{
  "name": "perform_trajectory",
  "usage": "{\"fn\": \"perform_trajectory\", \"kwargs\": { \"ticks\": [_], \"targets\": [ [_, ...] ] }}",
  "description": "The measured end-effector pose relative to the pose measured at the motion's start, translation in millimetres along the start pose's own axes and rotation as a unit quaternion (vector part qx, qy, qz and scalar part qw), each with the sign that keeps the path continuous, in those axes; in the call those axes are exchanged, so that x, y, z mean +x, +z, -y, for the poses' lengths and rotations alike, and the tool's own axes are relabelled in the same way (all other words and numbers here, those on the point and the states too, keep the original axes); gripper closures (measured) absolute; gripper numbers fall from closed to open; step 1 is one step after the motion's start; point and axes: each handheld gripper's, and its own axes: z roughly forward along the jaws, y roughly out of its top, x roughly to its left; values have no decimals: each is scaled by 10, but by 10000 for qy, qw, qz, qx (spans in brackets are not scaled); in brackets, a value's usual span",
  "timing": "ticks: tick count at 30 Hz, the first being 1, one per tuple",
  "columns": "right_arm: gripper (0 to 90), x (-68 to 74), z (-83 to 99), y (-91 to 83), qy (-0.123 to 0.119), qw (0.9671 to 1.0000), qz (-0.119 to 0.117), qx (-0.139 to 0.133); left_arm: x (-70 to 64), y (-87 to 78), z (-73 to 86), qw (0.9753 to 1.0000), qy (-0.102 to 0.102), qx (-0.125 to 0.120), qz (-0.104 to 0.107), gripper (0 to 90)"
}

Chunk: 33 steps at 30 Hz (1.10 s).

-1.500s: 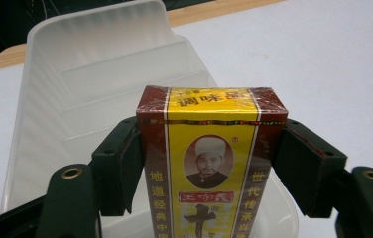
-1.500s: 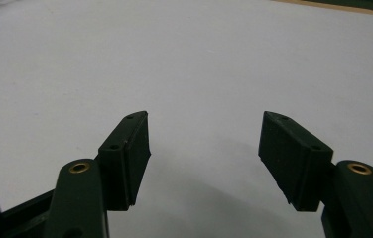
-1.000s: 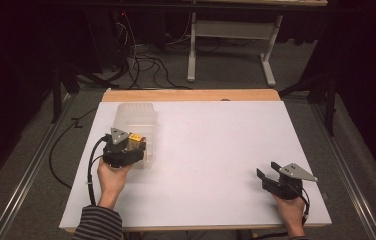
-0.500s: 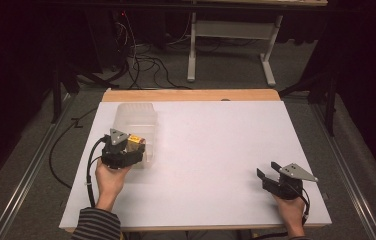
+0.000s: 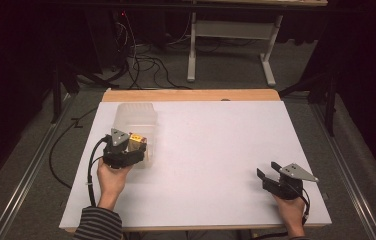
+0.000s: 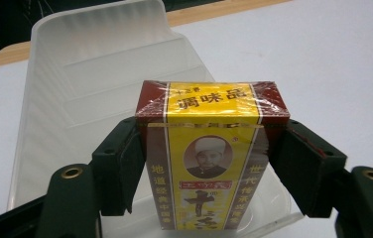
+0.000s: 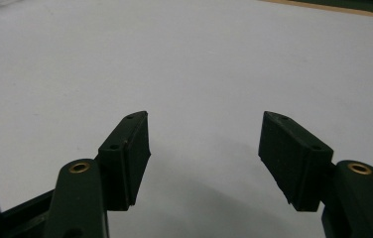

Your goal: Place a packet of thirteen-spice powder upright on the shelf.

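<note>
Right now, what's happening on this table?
A person works two hand-held claws over a white table. The left claw is closed on the sides of a small red and yellow cardboard box, holding it upright over the near end of a clear plastic tray at the table's left side. Whether the box touches the tray floor can't be told. The right claw sits open and empty above the bare tabletop near the front right corner.

A box [image 6: 213, 168] is sitting between the left gripper [image 5: 135, 150]'s jaws, over the near end of a tray [image 5: 136, 112] lying at the table [image 5: 216, 145]'s left. The right gripper [image 5: 267, 171] is resting well apart, near the table's front right corner.
</note>
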Motion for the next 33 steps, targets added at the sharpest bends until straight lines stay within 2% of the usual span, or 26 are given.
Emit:
{"fn": "perform_trajectory", "kwargs": {
  "ticks": [3,5,6,8,10,13,25,30,33],
  "targets": [
    [372,1,-1,0,8,10000,-3,5,-5,-5,-22,9998,-181,25,-95,328],
    [372,1,0,0,4,10000,2,-2,-4,-11,-26,9997,-187,42,-120,326],
    [372,1,0,0,0,10000,1,0,10,-15,-25,9999,-63,61,-104,324],
    [372,1,0,0,3,10000,2,0,12,-15,-26,9999,-56,69,-112,319],
    [372,1,0,0,5,10000,2,-1,-2,-13,-26,9996,-199,94,-194,314],
    [372,3,-1,0,11,10000,3,9,18,-7,-23,9997,-72,136,-167,285],
    [372,-1,0,-2,2,10000,1,-8,5,-13,-32,9996,-140,146,-214,242],
    [372,2,1,-2,6,10000,7,-6,1,-19,-60,9998,-103,112,-147,221],
    [372,1,-1,0,9,10000,3,3,-45,-41,-78,9997,-185,72,-103,203]
  ]
}}
